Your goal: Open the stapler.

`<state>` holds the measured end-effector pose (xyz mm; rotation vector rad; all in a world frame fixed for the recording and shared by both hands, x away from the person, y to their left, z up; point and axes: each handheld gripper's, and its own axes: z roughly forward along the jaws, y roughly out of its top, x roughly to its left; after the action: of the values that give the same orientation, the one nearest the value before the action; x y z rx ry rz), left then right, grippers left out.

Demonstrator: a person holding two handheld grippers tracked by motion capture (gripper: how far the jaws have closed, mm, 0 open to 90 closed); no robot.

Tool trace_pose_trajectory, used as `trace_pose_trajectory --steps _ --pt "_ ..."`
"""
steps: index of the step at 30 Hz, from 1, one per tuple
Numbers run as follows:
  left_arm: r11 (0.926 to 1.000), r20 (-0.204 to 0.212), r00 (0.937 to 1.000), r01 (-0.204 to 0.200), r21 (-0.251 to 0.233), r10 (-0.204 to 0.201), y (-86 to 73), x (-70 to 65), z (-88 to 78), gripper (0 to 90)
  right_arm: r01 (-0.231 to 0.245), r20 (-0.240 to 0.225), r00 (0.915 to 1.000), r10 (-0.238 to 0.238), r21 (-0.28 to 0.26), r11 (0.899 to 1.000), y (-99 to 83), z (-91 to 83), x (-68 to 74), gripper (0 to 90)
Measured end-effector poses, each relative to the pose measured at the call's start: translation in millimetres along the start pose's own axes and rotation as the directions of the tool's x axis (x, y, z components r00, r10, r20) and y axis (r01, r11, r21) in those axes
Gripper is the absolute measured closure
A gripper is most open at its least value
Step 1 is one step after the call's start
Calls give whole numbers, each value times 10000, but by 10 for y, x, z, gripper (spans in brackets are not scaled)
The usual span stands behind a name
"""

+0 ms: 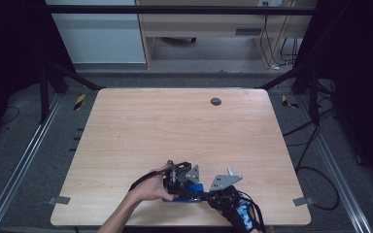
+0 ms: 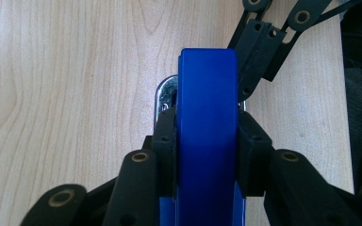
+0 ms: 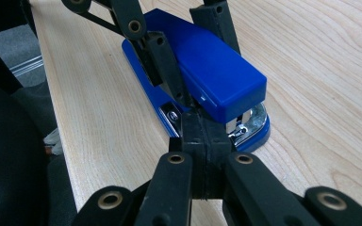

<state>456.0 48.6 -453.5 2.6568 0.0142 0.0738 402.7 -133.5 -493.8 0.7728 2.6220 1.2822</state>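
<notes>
A blue stapler (image 1: 188,190) lies on the wooden table (image 1: 175,121) near its front edge. My left gripper (image 2: 206,136) is shut on the stapler (image 2: 207,94), one black pad pressed on each side of its blue top. In the right gripper view those jaws straddle the stapler (image 3: 217,70) from above. My right gripper (image 3: 206,132) is shut, pads together with nothing seen between them. Its tips sit at the stapler's front end, by the metal mouth. In the high view the left gripper (image 1: 182,182) and right gripper (image 1: 209,194) meet over the stapler.
A round grey grommet (image 1: 216,101) sits near the table's far edge. The table's front edge runs just behind the hands. Black frame posts, metal rails and loose cables (image 1: 315,170) flank the table on the floor.
</notes>
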Motion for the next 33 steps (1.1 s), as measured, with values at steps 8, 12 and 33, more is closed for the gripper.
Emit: trace_pose_trajectory --steps 8,12,33 --pt "10000 3 10000 11 -5 -11 0 1 -2 658 30 85 10000 -31 18 10000 4 1 12 900" --pt "10000 10 10000 3 4 -3 1 2 -2 658 -50 98 9999 50 29 10000 6 2 14 900" --pt "9992 114 9999 83 -388 -79 -38 11 -15 660 -35 128 9999 35 39 10000 10 9 25 900"
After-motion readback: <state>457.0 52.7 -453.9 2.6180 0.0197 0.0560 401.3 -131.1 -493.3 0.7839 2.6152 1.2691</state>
